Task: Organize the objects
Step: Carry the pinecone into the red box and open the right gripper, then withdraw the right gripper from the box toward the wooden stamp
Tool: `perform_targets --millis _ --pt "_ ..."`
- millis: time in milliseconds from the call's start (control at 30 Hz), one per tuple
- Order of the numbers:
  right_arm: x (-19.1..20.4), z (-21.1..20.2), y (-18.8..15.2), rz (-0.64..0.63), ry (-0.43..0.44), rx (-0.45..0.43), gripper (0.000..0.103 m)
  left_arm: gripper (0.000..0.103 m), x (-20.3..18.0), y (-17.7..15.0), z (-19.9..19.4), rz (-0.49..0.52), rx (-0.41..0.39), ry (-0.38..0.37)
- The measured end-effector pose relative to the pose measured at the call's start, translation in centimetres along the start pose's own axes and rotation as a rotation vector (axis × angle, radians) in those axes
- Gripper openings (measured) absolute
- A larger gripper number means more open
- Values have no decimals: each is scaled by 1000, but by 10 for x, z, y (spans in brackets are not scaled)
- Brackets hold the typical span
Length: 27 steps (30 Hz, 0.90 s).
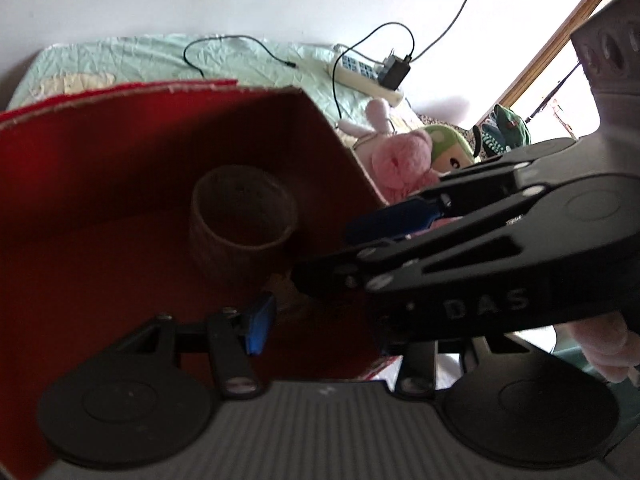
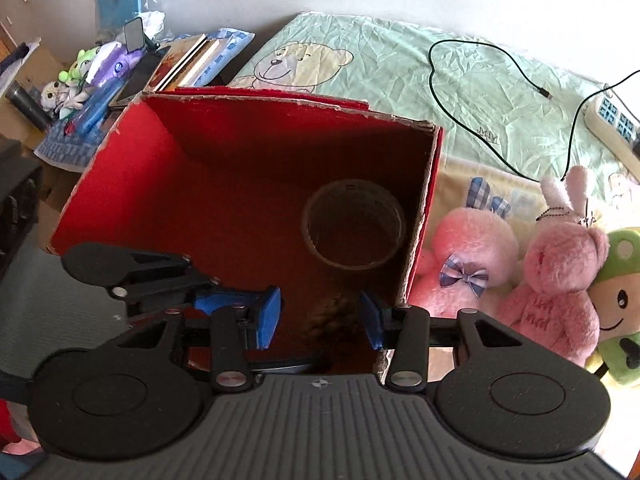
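An open red cardboard box [image 2: 132, 184] stands on the bed. A brown tape roll [image 2: 354, 232] sits upright inside it near the right wall. Both grippers reach over the box's near edge. My right gripper [image 2: 320, 318] is open, and a brown speckled object [image 2: 332, 312] lies low in the box between its blue pads. My left gripper [image 1: 324, 328] is open too; its left pad [image 1: 258, 324] shows, while the right gripper [image 1: 340, 248] crosses in front and hides the other one. Pink plush toys [image 2: 560, 280] lie outside to the right.
A pink bear with a bow [image 2: 468, 256] and a green plush [image 2: 624, 300] rest against the box's right side. A power strip [image 2: 608, 120] and a black cable [image 2: 480, 100] lie on the green bedsheet behind. Books and small clutter [image 2: 184, 60] fill the far left.
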State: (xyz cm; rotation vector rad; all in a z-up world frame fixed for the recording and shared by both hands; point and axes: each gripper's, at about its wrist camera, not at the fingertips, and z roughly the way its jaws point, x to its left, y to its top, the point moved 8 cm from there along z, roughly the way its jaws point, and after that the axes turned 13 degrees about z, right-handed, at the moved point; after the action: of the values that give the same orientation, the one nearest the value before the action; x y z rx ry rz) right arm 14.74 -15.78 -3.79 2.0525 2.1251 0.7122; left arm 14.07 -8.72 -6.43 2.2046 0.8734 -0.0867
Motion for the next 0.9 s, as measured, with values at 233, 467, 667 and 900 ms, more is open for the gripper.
perform_targets --millis 233,467,667,900 --pt "-8 -6 1 55 10 -32 45 46 3 -3 0 2 3 -17" --pt "-7 -7 2 78 11 -66 43 46 12 -5 -7 8 -2 28" --pt "-9 -7 3 118 23 -98 42 46 26 -10 -26 -18 -32 80" --pt "-10 -10 -1 177 54 -140 42 46 46 -17 -54 -74 -70 200"
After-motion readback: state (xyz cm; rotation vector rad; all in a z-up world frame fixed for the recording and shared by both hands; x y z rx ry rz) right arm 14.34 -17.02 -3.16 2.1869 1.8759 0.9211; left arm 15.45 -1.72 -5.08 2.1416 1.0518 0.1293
